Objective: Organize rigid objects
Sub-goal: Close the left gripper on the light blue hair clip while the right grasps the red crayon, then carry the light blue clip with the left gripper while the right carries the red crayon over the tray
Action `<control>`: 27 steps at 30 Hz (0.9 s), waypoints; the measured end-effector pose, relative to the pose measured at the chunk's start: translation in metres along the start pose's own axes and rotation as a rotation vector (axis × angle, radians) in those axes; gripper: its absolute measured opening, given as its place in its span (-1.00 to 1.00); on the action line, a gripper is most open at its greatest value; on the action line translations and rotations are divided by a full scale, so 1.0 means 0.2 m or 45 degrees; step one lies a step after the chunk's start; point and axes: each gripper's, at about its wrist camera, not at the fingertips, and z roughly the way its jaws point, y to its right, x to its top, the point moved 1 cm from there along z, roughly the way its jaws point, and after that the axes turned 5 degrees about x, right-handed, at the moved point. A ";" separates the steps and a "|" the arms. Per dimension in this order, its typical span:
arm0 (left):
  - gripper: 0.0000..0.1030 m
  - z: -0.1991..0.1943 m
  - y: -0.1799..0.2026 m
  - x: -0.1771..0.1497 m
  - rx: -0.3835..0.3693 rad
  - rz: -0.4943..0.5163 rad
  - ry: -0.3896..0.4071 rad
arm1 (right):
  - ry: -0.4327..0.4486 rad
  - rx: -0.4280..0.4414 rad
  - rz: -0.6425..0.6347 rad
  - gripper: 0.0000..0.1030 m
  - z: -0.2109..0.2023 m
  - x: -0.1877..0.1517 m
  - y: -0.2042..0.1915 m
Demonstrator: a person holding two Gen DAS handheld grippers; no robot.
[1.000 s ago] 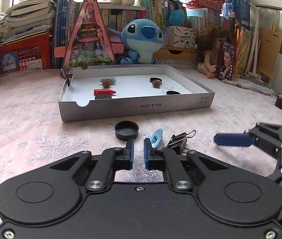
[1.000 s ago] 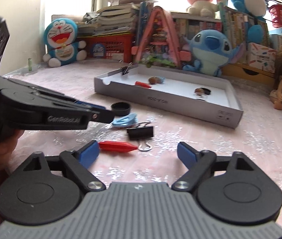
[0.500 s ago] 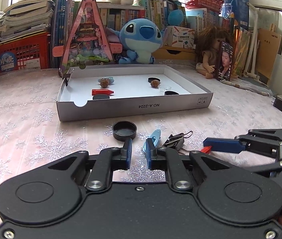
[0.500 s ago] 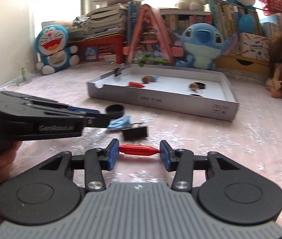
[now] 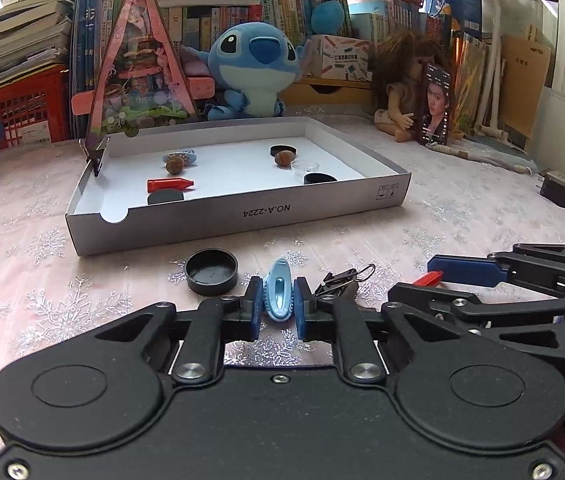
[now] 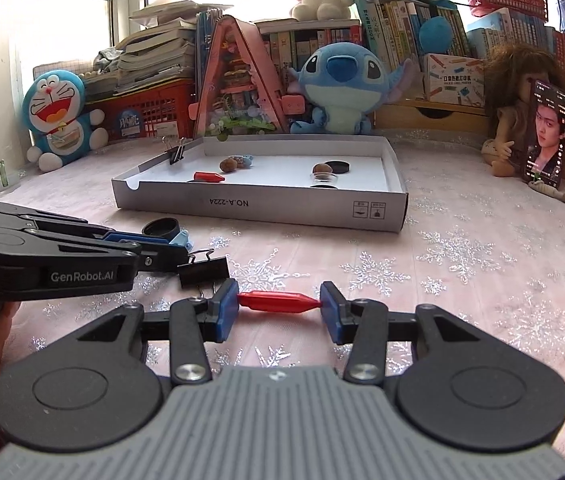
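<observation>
Left hand-held gripper (image 5: 278, 307) was clamped on a light-blue clip (image 5: 279, 295), held just above the surface (image 6: 462, 280). Right hand-held gripper (image 6: 279, 307) gripped a red crayon-shaped piece (image 6: 278, 302) end to end between its pads. Black binder clip (image 6: 204, 273) and black cap (image 5: 211, 271) lay nearby, in front of the white tray (image 5: 242, 220).

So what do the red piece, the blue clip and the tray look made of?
Red piece: likely hard plastic, glossy, with a light streak along it. Blue clip: probably moulded plastic, smooth, with fine ridges on its edge. Tray: looks like grey cardboard, matte, with folded walls and printed lettering.
</observation>
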 end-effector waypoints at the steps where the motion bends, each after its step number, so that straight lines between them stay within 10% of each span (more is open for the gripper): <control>1: -0.71 -0.01 0.00 0.00 -0.002 0.009 0.000 | 0.000 0.000 -0.002 -0.04 0.00 0.00 0.00; 27: -0.35 -0.16 -0.20 -0.09 0.140 -0.044 -0.027 | 0.008 -0.016 -0.038 -0.01 0.01 -0.01 -0.04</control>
